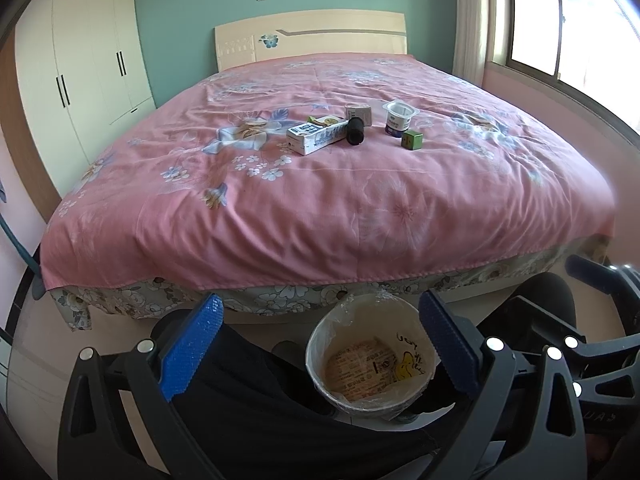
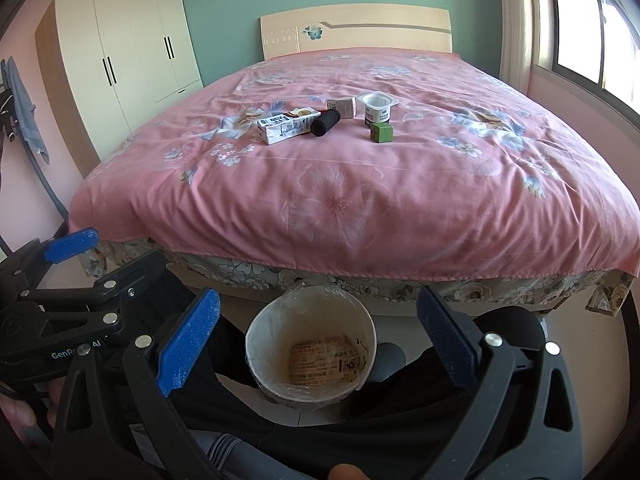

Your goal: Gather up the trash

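Both grippers wide open, empty: left gripper and right gripper held low near the foot of the bed, each framing the trash bin on the floor below.

Trash clustered mid-bed, well beyond the bin, nothing yet picked up. Placed relative to the milk carton: black cylinder touching or just beside its right end; small grey box just behind the cylinder; yogurt cup upright, further right; green cube right again and nearer the bed's foot, just in front of the cup. Possibly a clear film or lid on the cover right of the cup, too faint to tell.

Step in hand, as judged: reach for a first piece. Best to begin with the green cube, nearest and free on all sides. Approach from above, jaws straddling two flat faces, closing without pinching the soft cover. For the carton, grip across the narrow width. For the cup, grip by the wall below the rim, kept upright against any residue. Release only once over the bin mouth.

Count: two grippers, one bin, one carton, one cylinder, one grey box, one cup, one cube; five pieces certain.
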Demonstrator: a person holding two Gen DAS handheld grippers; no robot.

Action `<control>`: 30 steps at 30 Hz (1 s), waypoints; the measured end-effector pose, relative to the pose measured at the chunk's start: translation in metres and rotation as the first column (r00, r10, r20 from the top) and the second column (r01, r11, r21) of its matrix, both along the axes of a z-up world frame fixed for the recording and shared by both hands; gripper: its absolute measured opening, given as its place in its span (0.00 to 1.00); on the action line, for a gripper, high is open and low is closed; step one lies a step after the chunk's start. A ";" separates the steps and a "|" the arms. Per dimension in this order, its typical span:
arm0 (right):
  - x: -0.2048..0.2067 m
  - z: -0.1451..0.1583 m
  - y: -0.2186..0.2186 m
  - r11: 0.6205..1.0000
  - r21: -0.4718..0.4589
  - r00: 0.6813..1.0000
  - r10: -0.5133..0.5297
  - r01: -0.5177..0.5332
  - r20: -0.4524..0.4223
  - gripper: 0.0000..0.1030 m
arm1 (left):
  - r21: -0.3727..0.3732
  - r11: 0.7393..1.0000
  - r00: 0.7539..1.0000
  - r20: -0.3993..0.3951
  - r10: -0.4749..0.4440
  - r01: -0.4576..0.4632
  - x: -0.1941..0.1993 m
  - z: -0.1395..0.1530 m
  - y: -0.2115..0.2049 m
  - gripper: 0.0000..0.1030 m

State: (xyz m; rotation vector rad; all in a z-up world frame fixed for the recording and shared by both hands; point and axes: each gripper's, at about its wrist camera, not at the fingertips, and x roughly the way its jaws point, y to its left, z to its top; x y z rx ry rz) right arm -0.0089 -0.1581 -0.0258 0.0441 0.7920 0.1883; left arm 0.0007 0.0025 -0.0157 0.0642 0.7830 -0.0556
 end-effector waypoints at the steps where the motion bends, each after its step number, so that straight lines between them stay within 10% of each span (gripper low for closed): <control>1: 0.002 0.001 0.001 1.000 0.003 1.000 0.004 -0.004 0.001 0.94 | -0.012 1.000 1.000 -0.003 -0.010 0.010 0.003 0.002 0.001 0.97; 20: 0.092 0.020 -0.071 0.981 0.067 0.982 0.185 -0.182 -0.029 0.94 | -0.035 0.993 0.992 -0.043 -0.116 0.115 0.088 -0.007 0.034 0.97; 30: 0.165 0.025 -0.084 0.929 -0.084 0.929 0.350 -0.361 -0.121 0.94 | -0.076 0.979 0.971 -0.133 -0.197 0.188 0.158 0.013 0.057 0.97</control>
